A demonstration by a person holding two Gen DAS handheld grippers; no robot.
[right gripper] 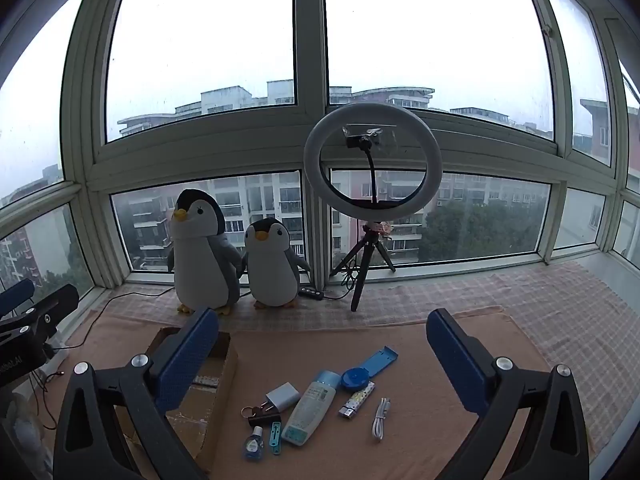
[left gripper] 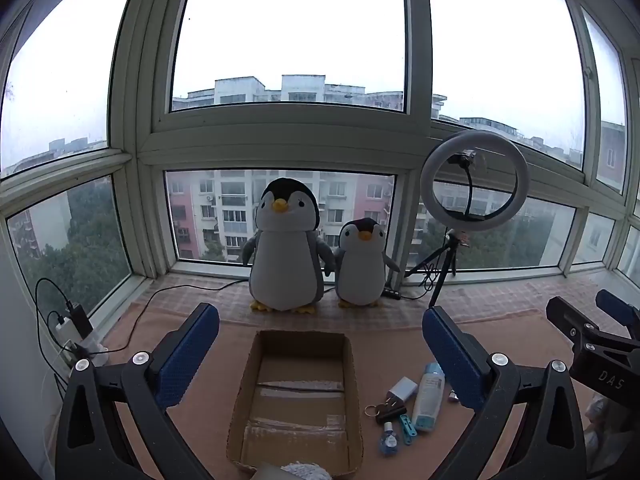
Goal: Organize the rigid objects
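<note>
Penguins sit side by side at the window, a big penguin [left gripper: 286, 240] and a small penguin [left gripper: 362, 264], with a ring light [right gripper: 372, 156] on a tripod to their right.

On the pink mat [right gripper: 420, 360] lies an open box [left gripper: 296, 400]. It looks bare inside, but something white and fuzzy shows at its near edge and I cannot tell what it is.

The left claw [left gripper: 320, 356] hangs over the box. Its blue pads are spread wide and hold nothing. The right claw [right gripper: 322, 354] hangs over the little things on the mat. It is spread wide too, with nothing between its pads.

The little things lie in a bunch just right of the box. A white bottle [right gripper: 310, 412] with a blue cap lies on its side. A white charger [right gripper: 282, 396] is next to it, and a key ring [right gripper: 256, 412] on a dark clip touches the charger. Near them are a tiny blue bottle [right gripper: 254, 446] and a teal clip [right gripper: 275, 436]. Behind the white bottle is a round blue thing [right gripper: 354, 380] with a flat blue case [right gripper: 378, 360]. A lighter [right gripper: 357, 400] with a pattern lies beside it, and a white cable [right gripper: 380, 418] is a bit more to the right.

At the far left edge, some plugs and black wires [left gripper: 68, 320] sit by the window.
</note>
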